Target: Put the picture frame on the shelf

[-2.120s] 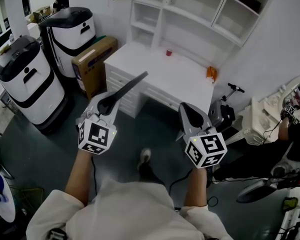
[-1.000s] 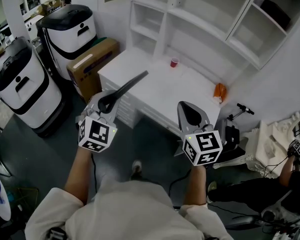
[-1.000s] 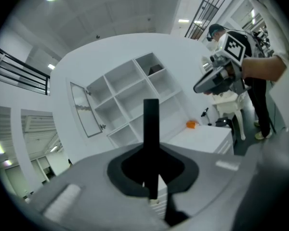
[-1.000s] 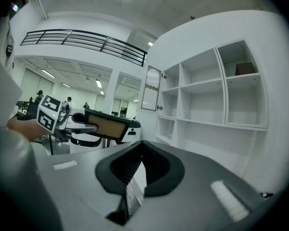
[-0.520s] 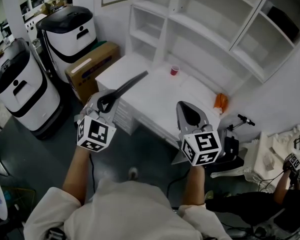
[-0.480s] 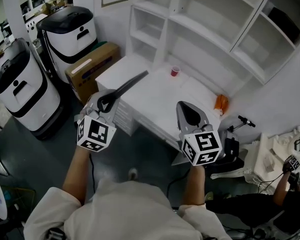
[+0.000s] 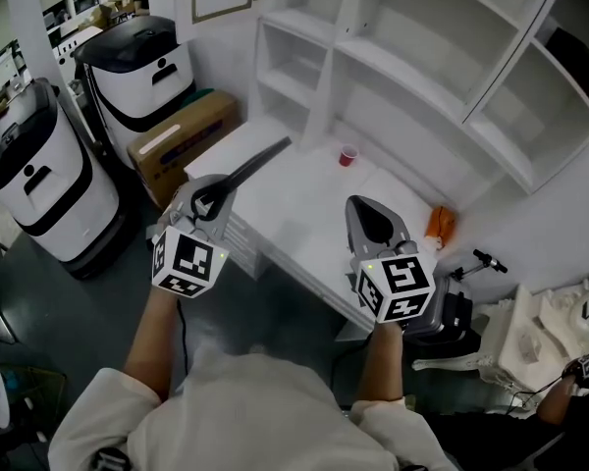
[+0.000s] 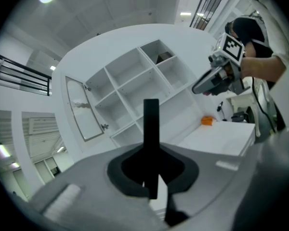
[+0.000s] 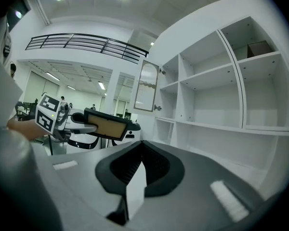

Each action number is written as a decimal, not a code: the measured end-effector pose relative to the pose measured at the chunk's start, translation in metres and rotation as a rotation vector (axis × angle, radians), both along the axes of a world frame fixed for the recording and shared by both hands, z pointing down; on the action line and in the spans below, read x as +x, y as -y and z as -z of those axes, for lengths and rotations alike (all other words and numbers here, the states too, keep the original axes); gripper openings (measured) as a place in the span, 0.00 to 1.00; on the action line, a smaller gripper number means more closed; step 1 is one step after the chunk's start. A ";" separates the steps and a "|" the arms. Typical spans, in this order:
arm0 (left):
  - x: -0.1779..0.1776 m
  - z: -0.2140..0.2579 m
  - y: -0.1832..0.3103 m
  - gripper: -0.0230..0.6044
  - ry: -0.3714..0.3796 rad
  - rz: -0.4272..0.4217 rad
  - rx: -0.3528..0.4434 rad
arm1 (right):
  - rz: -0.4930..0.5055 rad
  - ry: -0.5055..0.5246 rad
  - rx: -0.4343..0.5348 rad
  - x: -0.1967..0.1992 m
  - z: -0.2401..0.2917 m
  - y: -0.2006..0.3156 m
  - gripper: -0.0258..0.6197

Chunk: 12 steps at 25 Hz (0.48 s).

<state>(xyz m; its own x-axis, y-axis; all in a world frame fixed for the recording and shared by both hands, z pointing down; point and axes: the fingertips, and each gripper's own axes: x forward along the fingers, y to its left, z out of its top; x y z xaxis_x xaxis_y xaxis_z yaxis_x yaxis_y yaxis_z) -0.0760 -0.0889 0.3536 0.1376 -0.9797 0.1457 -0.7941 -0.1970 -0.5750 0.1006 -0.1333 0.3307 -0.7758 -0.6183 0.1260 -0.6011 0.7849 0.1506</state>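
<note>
The picture frame is a thin black-edged panel, seen edge-on in the head view and with its tan face in the right gripper view. My left gripper is shut on its near end and holds it out over the white desk. In the left gripper view the frame stands upright between the jaws. My right gripper is shut with nothing in it, level beside the left one. The white shelf unit rises behind the desk, its compartments mostly bare.
A red cup and an orange object sit on the desk. Two white-and-black machines and a cardboard box stand at the left. A scooter is by the desk's right end.
Both grippers have moved forward together toward the desk and shelves, which now look closer. The frame stays held the same way in the left gripper.
</note>
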 end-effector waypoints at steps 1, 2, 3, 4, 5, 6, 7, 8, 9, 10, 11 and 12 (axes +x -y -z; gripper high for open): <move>0.000 0.000 0.006 0.07 0.003 0.003 0.000 | -0.001 0.003 0.000 0.001 0.000 0.006 0.05; -0.001 0.000 0.011 0.07 0.005 0.005 0.000 | -0.001 0.005 0.000 0.001 0.001 0.013 0.05; -0.001 0.001 0.017 0.07 0.003 0.008 0.002 | -0.001 0.007 0.001 0.002 0.001 0.019 0.05; -0.001 0.001 0.023 0.07 -0.002 0.010 0.005 | 0.000 0.007 0.002 0.002 0.002 0.024 0.05; -0.001 0.002 0.028 0.07 -0.009 0.011 0.007 | 0.000 0.005 0.004 0.003 0.002 0.030 0.05; 0.000 0.003 0.033 0.07 -0.015 0.012 0.010 | 0.002 0.003 0.005 0.004 0.003 0.034 0.05; 0.000 0.005 0.038 0.07 -0.017 0.013 0.013 | 0.004 0.002 0.007 0.005 0.004 0.039 0.05; 0.000 0.007 0.043 0.07 -0.013 0.014 0.017 | 0.008 0.003 0.010 0.004 0.006 0.043 0.05; 0.000 0.009 0.048 0.07 -0.007 0.015 0.021 | 0.011 0.005 0.013 0.004 0.007 0.048 0.05; 0.001 0.011 0.053 0.07 0.000 0.015 0.026 | 0.014 0.008 0.016 0.004 0.009 0.053 0.05; 0.001 0.013 0.058 0.07 0.008 0.015 0.031 | 0.015 0.012 0.018 0.005 0.010 0.057 0.05; 0.001 0.016 0.063 0.07 0.016 0.015 0.036 | 0.015 0.016 0.021 0.006 0.011 0.062 0.05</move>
